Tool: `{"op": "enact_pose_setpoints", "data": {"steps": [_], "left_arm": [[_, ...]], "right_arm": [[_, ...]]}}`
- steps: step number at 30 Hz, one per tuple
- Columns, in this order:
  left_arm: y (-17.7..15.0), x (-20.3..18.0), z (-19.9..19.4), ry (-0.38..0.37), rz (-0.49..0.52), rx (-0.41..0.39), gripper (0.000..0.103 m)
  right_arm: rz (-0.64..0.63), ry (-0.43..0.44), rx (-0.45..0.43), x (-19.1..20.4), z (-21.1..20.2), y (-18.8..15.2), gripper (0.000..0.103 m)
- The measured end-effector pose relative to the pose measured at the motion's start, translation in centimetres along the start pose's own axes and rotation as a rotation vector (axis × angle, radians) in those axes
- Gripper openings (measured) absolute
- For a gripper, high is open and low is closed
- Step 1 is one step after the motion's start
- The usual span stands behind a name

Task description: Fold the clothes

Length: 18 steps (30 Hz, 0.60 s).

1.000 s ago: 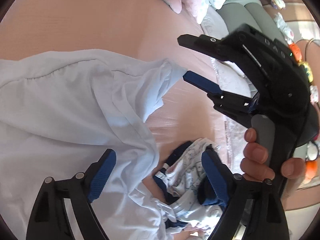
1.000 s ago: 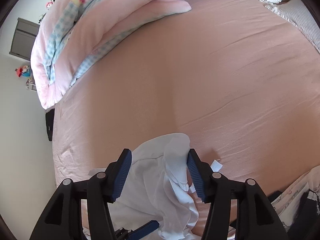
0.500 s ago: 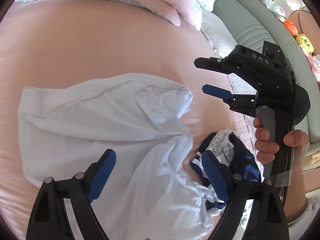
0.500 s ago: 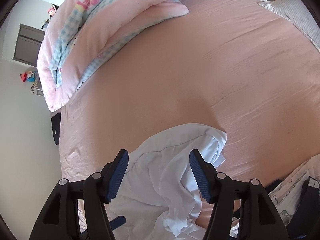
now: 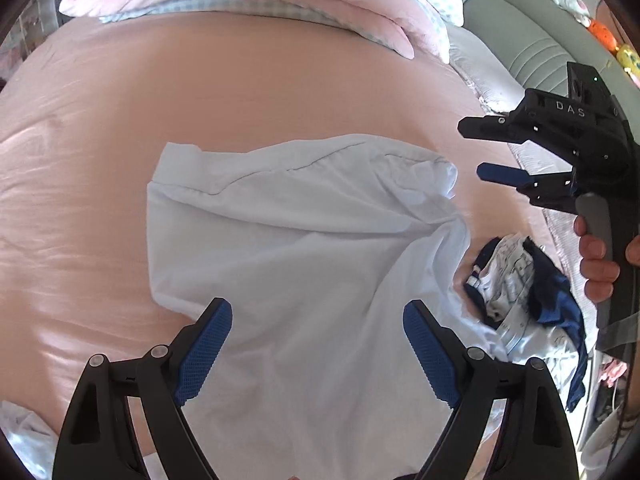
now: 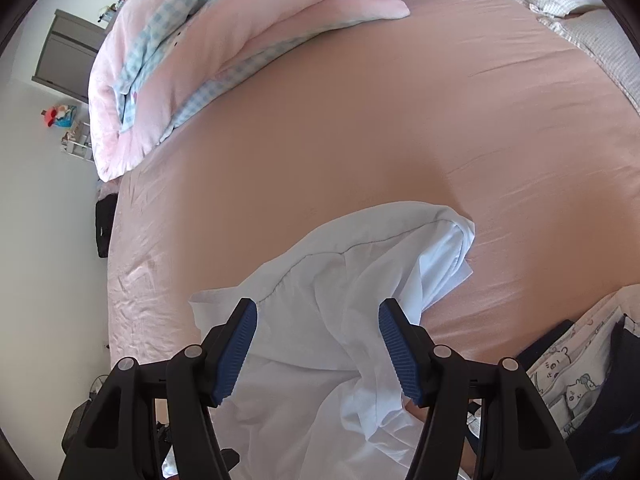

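My left gripper (image 5: pixel 316 344) gapes over the white garment (image 5: pixel 304 248); my right gripper (image 6: pixel 316 344) spreads wide too, gripping nothing

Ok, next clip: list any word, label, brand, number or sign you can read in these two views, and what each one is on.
"DAS": pale raised letters on the black body of the right gripper, seen from the left wrist view.
The pink quilt has a cartoon print; any lettering there is too blurred to read.
The patterned garment shows small animal drawings, no legible text.
The white garment carries no visible print.
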State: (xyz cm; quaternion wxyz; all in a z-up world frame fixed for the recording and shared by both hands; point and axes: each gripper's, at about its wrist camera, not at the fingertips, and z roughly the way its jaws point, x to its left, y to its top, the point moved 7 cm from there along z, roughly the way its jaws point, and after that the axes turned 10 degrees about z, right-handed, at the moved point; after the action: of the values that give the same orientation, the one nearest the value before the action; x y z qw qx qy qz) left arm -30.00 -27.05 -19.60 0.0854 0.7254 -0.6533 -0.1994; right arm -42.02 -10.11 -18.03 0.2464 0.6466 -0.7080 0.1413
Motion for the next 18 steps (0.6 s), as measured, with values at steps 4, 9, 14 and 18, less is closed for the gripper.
{"op": "enact_pose_setpoints", "data": {"steps": [4,9,14,18], "left_arm": [[-2.5,0.6,-1.2,0.043,0.008,0.003,0.088],[-5.5,1.1,-2.2,0.071,0.017,0.035,0.088],[-8.2,1.3,-3.1,0.102,0.036,0.058,0.088],[-9.6,0.9,-3.6,0.133,0.058,0.07,0.088]], "right_arm": [[-0.024,-0.022,-0.003,-0.6,-0.5,-2.1,0.063],[-0.083,-0.054,0.014,-1.5,-1.5,-4.7,0.063],[-0.143,-0.086,0.032,-2.5,-2.4,-7.4,0.063],[-0.21,-0.14,0.016,-2.7,-3.6,-8.9,0.063]]}}
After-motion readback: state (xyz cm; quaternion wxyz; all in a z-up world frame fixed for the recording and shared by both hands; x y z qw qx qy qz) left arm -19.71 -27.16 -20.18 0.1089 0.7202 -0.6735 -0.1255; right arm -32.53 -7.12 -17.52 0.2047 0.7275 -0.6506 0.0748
